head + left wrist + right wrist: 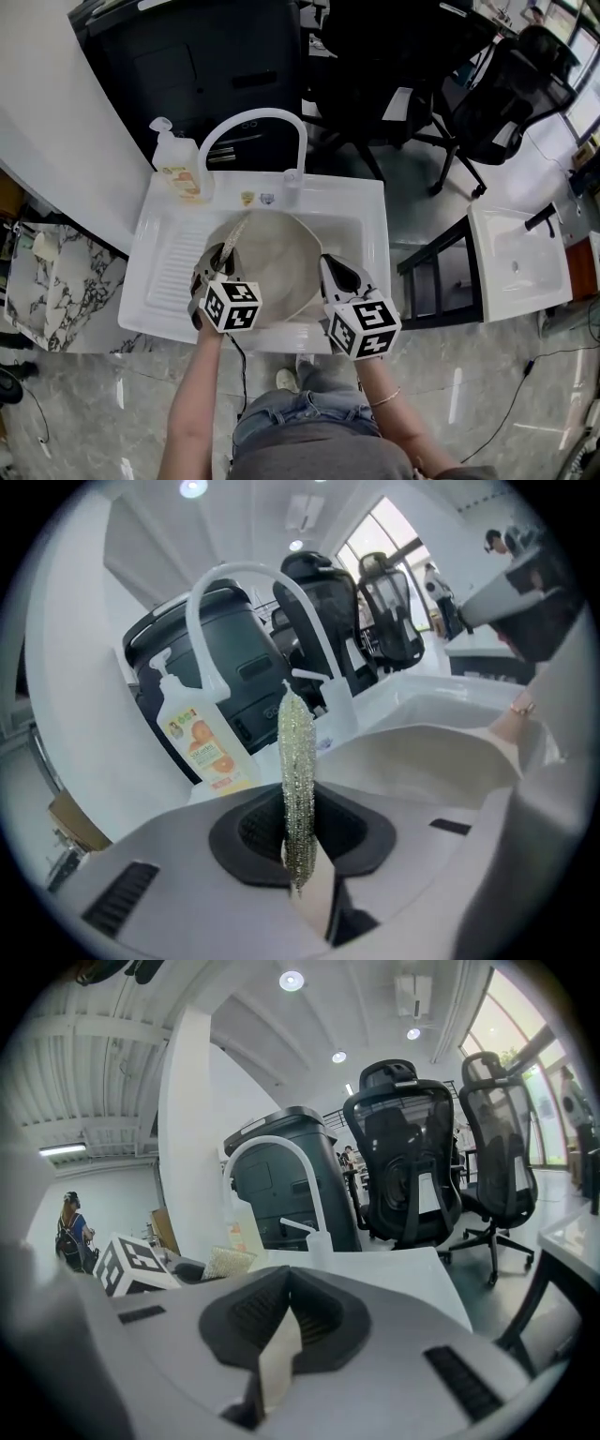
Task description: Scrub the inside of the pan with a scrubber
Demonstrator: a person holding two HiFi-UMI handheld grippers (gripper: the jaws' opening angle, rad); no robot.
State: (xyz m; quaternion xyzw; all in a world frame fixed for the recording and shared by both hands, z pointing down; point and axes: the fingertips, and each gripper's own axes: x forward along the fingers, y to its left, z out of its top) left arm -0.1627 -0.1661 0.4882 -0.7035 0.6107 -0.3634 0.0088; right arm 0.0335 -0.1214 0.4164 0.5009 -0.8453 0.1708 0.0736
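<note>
While the left gripper (222, 255) was clenched on the flat, glittery scrubber (296, 761), the scrubber projected up out of the jaws, above the pan's 10 o'clock edge. Contact between scrubber and pan could not be confirmed. The cream-coloured pan (281, 258) sat in the basin of the white sink (352, 204). The right gripper (330, 265) was positioned at the pan's 3 o'clock rim. Its jaws were closed together, and the right gripper view showed nothing between them. The arched faucet (253, 116) stood at 12 o'clock from the pan. The soap bottle (180, 171) stood on the sink deck at 10 o'clock.
</note>
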